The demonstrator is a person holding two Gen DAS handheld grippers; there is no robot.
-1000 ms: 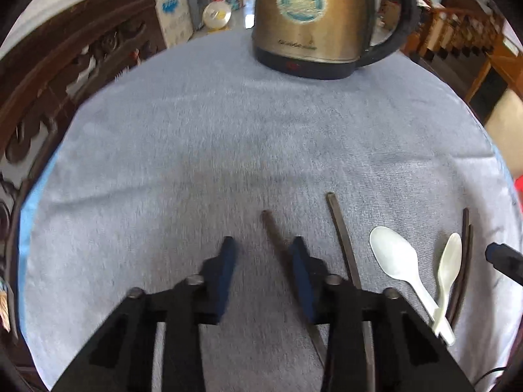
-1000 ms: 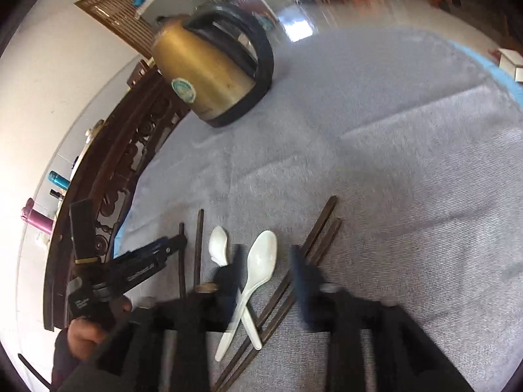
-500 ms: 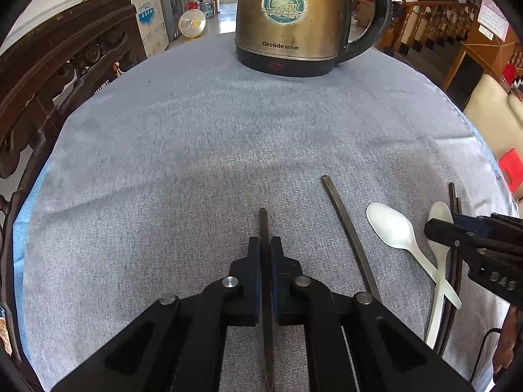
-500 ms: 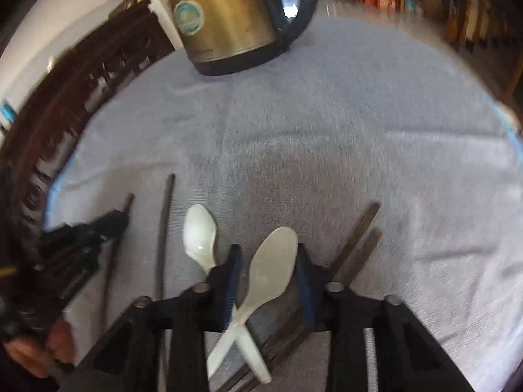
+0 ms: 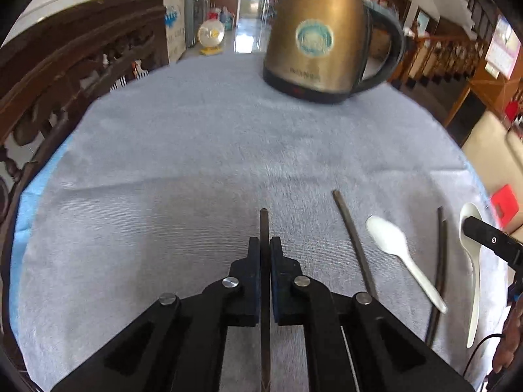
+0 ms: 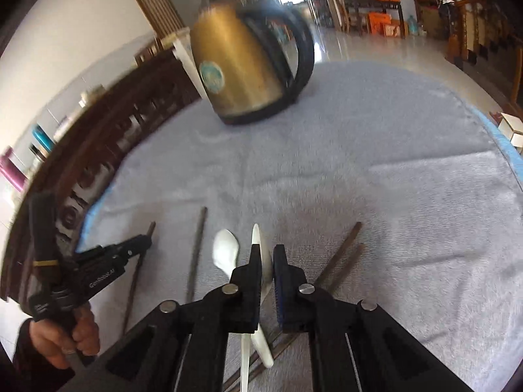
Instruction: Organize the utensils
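Observation:
In the left wrist view my left gripper point(image 5: 265, 245) is shut on a dark chopstick point(image 5: 264, 220), whose tip sticks out ahead of the pads. To its right on the grey cloth lie a second chopstick point(image 5: 354, 245), a white spoon point(image 5: 390, 240) and a pair of chopsticks point(image 5: 439, 261). In the right wrist view my right gripper point(image 6: 267, 254) has its jaws closing on another white spoon point(image 6: 256, 236), turned on edge, with the pads pressing on it. The lying spoon point(image 6: 225, 251) is just left of it. My left gripper point(image 6: 143, 241) shows at the left with its chopstick.
A brass electric kettle point(image 5: 318, 42) with a black handle stands at the far side of the grey cloth point(image 5: 196, 163). A carved dark wooden chair back point(image 5: 59, 75) runs along the left edge. A hand point(image 6: 65, 343) holds the left gripper. Chopsticks point(image 6: 343, 251) lie right of my right gripper.
Both grippers have shut: the left on the chopstick, the right on the spoon, which has turned on edge and come away from the other spoon it crossed.

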